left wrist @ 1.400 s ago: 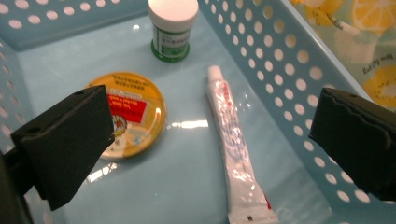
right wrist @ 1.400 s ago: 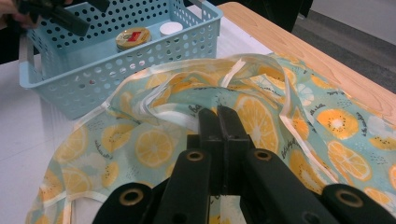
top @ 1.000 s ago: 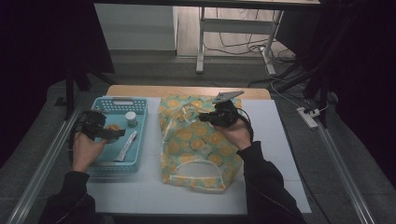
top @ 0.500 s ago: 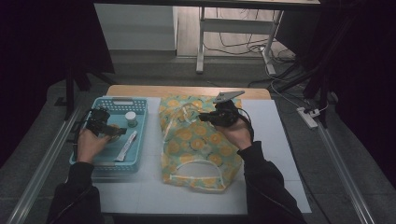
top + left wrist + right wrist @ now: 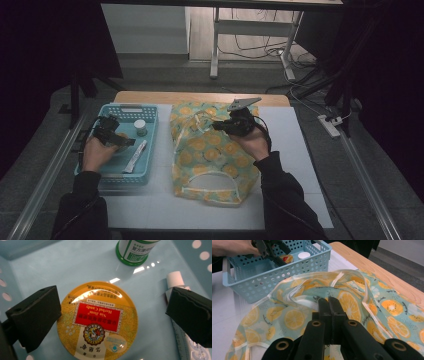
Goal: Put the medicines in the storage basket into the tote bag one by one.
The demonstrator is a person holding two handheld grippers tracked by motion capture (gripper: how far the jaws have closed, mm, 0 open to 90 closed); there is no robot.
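Observation:
A round yellow candy tin (image 5: 100,322) with a red label lies on the floor of a light blue basket (image 5: 125,107). My left gripper (image 5: 113,312) hovers over it, open, one jaw on each side; the left pad (image 5: 35,315) is close to the tin's rim and the right pad (image 5: 192,312) stands off it. From above, the left gripper (image 5: 120,140) sits inside the basket. My right gripper (image 5: 329,302) is shut on the rim fabric of a lemon-print bag (image 5: 294,317). It holds the bag (image 5: 210,155) up at its far edge, where the right gripper (image 5: 217,125) shows.
A small bottle (image 5: 136,251) with a green base stands beyond the tin, and a white tube (image 5: 175,280) lies beside it, partly behind my right jaw. The basket wall (image 5: 287,272) is just left of the bag. A white mat (image 5: 300,165) covers the table.
My left hand has moved a little forward and down into the basket, over the tin. The right gripper and the bag have stayed put.

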